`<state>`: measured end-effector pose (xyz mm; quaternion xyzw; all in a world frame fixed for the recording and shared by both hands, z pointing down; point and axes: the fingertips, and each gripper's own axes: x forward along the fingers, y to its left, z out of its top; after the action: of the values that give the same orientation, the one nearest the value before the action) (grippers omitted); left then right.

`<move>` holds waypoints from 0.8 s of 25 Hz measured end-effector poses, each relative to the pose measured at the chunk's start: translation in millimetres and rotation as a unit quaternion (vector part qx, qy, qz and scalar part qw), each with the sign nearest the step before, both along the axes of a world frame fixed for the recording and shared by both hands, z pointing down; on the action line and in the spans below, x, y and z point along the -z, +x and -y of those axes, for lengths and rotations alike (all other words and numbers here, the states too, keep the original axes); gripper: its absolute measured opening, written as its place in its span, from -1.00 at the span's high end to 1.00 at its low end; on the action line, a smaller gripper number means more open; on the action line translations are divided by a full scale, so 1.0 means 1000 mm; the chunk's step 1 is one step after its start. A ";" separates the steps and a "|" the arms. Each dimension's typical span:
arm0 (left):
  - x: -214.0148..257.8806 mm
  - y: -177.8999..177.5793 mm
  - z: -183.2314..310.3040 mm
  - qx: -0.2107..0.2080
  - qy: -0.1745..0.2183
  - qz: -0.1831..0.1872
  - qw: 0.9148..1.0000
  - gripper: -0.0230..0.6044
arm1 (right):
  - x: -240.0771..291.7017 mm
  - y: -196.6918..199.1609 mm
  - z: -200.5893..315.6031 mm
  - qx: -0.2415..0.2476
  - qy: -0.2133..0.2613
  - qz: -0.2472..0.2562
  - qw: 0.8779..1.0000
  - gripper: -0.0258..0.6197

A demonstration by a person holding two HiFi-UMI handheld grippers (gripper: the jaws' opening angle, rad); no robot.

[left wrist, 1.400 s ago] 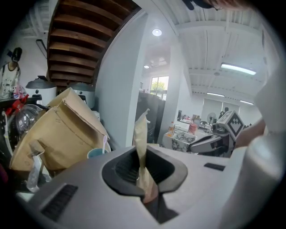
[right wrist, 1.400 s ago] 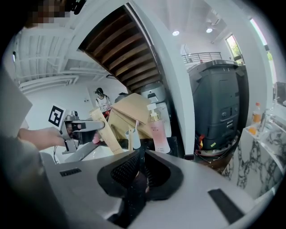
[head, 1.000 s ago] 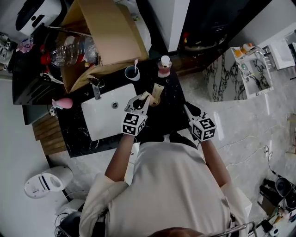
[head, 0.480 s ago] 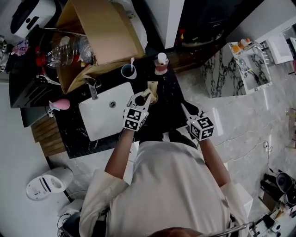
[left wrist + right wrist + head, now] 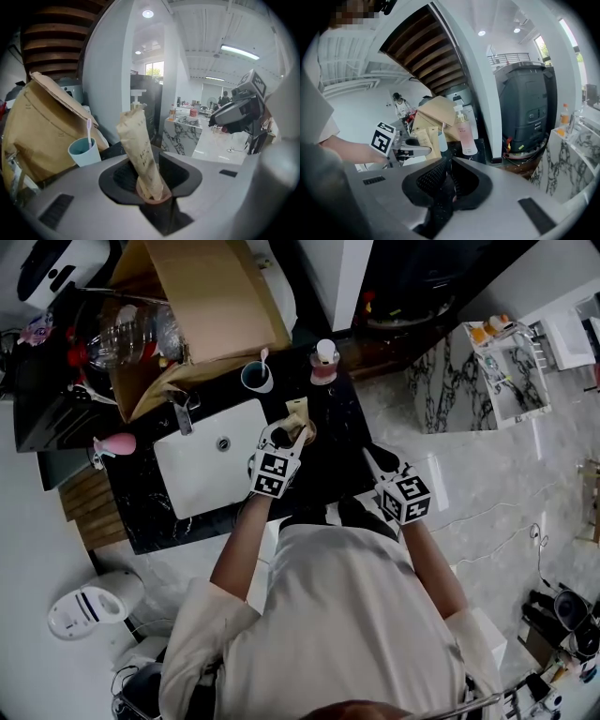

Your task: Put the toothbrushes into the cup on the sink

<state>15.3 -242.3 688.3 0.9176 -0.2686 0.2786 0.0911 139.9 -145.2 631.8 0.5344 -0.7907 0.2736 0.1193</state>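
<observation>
A teal cup (image 5: 256, 377) stands on the black counter behind the sink, with one pink toothbrush (image 5: 88, 131) upright in it. My left gripper (image 5: 281, 435) is right of the basin, and its jaws are opening. A beige tube (image 5: 140, 157) stands between them on its brown cap, with a gap on each side. In the head view the beige tube (image 5: 296, 413) sits just beyond the fingertips. My right gripper (image 5: 375, 463) hangs over the counter's right end, shut, with nothing between its jaws (image 5: 449, 164). It points toward the cup (image 5: 442, 141).
A white basin (image 5: 202, 470) with a faucet (image 5: 180, 409) fills the counter's left. A pink pump bottle (image 5: 324, 365) stands right of the cup. A cardboard box (image 5: 202, 296) and a clear plastic bottle (image 5: 122, 334) crowd the back. A marble unit (image 5: 459, 381) stands to the right.
The left gripper brought the tilted beige tube forward and stood it upright on the counter. Its jaws have since spread away from the tube. The right gripper stayed put.
</observation>
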 end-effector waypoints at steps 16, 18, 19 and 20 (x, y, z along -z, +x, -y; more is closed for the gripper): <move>0.003 -0.023 -0.015 0.077 0.005 0.016 0.997 0.08 | 0.002 -0.006 -0.007 0.054 0.009 0.008 0.998 0.76; 0.009 -0.028 -0.016 0.090 0.009 0.006 0.996 0.08 | 0.008 -0.007 -0.005 0.062 0.016 0.010 0.998 0.76; 0.013 -0.030 -0.017 0.097 0.009 0.002 0.995 0.08 | 0.011 -0.007 -0.003 0.065 0.019 0.011 0.998 0.76; 0.018 -0.033 -0.019 0.103 0.010 -0.001 0.995 0.08 | 0.014 -0.008 -0.003 0.067 0.022 0.012 0.997 0.76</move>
<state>-17.5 -223.3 669.8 0.8864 -0.3641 0.2638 0.1100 132.4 -142.5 618.1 0.4791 -0.8322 0.2537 0.1161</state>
